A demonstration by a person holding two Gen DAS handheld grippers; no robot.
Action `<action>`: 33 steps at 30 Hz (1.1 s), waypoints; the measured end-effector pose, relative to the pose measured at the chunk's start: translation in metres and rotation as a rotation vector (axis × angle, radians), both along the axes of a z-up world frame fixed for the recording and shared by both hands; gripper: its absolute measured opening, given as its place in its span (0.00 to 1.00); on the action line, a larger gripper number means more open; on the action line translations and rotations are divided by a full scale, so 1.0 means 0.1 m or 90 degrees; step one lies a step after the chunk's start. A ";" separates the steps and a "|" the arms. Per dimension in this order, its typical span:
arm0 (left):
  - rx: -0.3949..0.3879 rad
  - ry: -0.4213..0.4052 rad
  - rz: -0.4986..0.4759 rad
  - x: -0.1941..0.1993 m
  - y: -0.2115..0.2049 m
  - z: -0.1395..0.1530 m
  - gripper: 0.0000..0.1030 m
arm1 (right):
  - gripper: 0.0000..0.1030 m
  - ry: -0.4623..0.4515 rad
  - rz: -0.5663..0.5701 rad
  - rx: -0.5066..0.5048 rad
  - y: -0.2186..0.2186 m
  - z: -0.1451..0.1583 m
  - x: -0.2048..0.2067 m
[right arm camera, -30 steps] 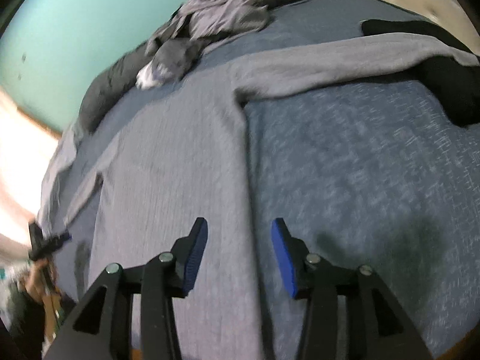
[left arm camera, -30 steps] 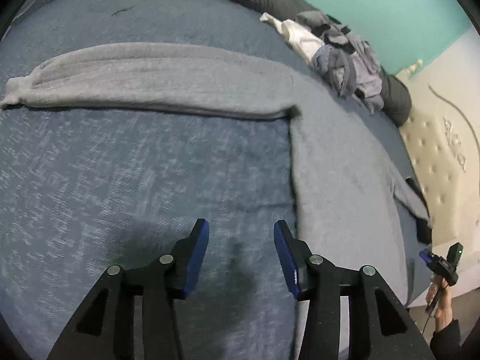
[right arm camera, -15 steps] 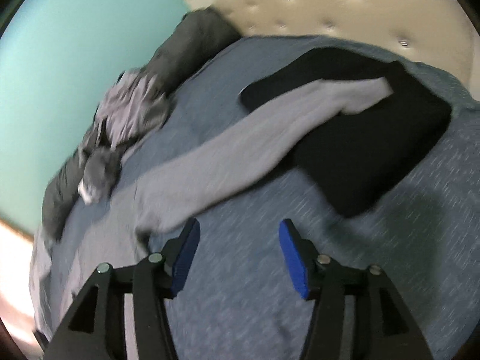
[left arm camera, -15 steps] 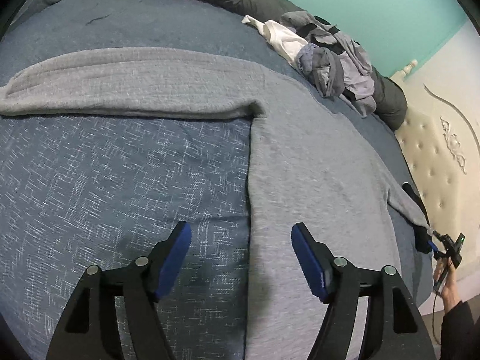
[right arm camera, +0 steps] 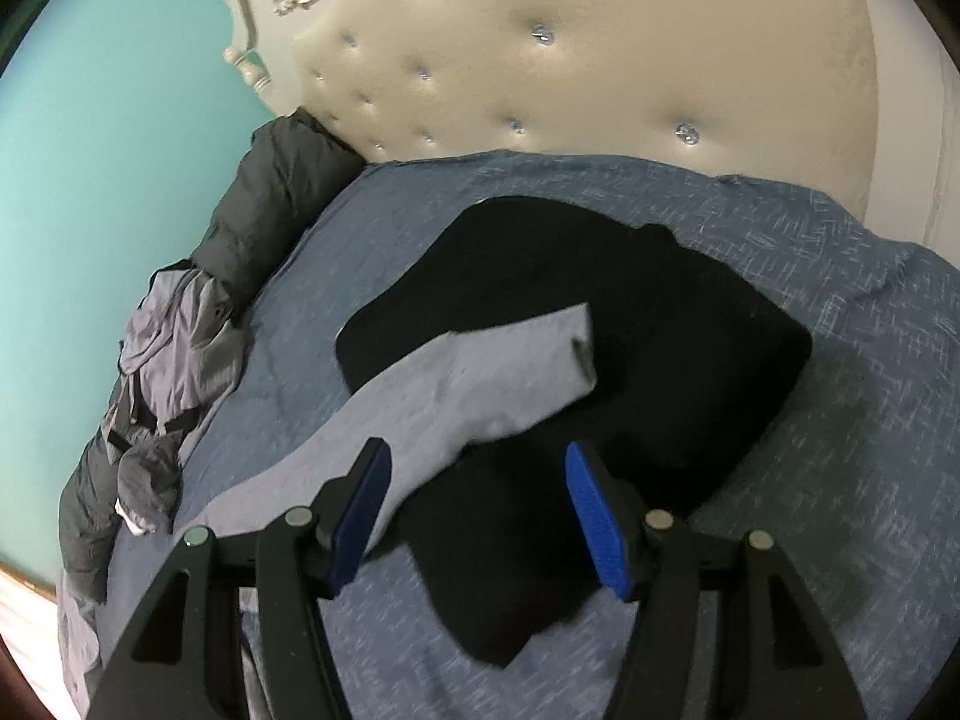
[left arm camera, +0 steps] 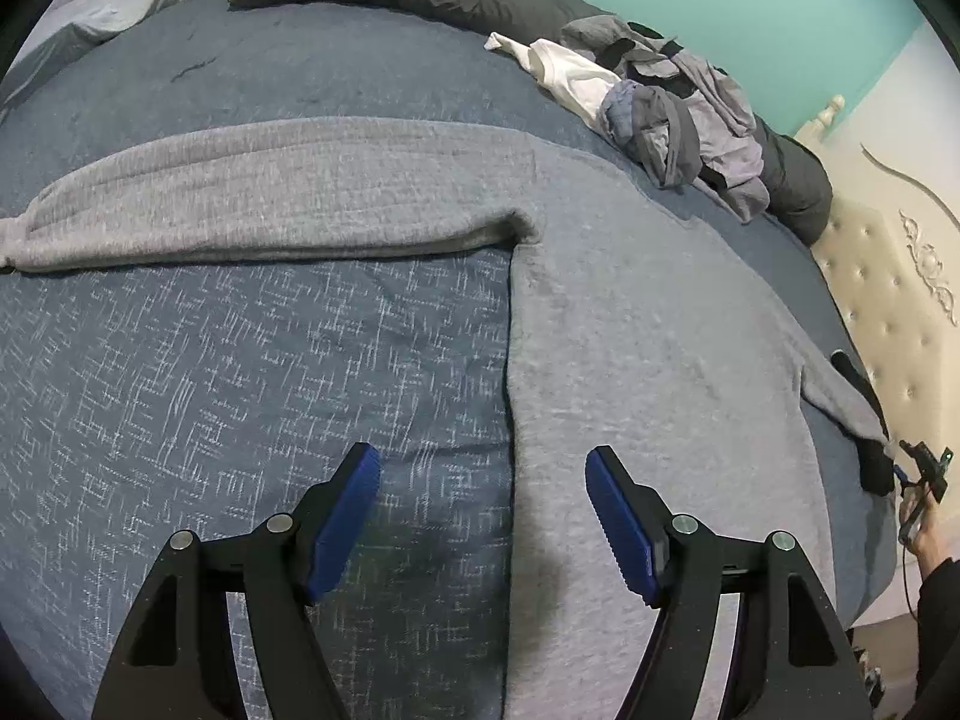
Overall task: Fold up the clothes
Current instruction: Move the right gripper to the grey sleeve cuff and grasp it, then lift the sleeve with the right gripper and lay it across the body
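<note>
Sweater [left arm camera: 630,324], grey, flat on bed [left arm camera: 240,390], sleeve [left arm camera: 258,192] stretched left. L tool [left arm camera: 483,516] apart, straddling sweater's side edge. R tool [right arm camera: 477,516] apart, empty, over sleeve end [right arm camera: 498,378] lying on black garment [right arm camera: 660,360]. Clothes pile [left arm camera: 672,114] far side.

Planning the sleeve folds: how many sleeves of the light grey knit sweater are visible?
2. One sleeve stretches left across the blue bedspread in the left wrist view; the other sleeve lies with its cuff on the black garment near the headboard.
</note>
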State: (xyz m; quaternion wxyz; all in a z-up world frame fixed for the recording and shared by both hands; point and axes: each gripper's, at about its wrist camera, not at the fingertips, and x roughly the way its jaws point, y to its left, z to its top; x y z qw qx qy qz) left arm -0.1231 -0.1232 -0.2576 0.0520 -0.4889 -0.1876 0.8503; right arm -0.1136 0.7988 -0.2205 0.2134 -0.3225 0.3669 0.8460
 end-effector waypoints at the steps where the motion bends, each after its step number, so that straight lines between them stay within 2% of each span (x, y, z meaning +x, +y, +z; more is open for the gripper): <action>1: 0.001 0.001 0.002 -0.02 0.01 0.01 0.73 | 0.60 0.002 -0.004 -0.006 0.04 -0.02 -0.02; 5: -0.001 0.001 -0.007 -0.07 0.09 0.04 0.73 | 0.60 -0.009 -0.019 -0.017 0.14 -0.10 -0.10; 12: -0.012 0.004 -0.026 -0.11 0.22 0.05 0.73 | 0.60 -0.016 -0.027 0.017 0.26 -0.15 -0.18; 13: -0.013 0.003 -0.028 -0.11 0.23 0.05 0.73 | 0.56 -0.016 -0.024 0.028 0.26 -0.15 -0.19; 14: -0.014 0.002 -0.030 -0.12 0.24 0.05 0.73 | 0.48 -0.014 -0.019 0.036 0.26 -0.14 -0.20; 15: -0.015 0.001 -0.031 -0.12 0.25 0.04 0.73 | 0.29 -0.013 -0.013 0.041 0.25 -0.14 -0.22; 18: -0.015 0.002 -0.029 -0.12 0.25 0.04 0.73 | 0.06 -0.006 0.002 0.072 0.18 -0.04 -0.25; 19: -0.014 0.003 -0.028 -0.12 0.24 0.05 0.73 | 0.03 0.001 0.009 0.084 0.15 0.01 -0.26; 25: -0.008 0.010 -0.029 -0.11 0.22 0.09 0.73 | 0.03 0.043 0.055 0.150 -0.07 0.34 -0.31; 33: 0.008 0.030 -0.035 0.00 0.22 0.24 0.73 | 0.03 0.119 0.130 0.191 -0.51 1.06 -0.48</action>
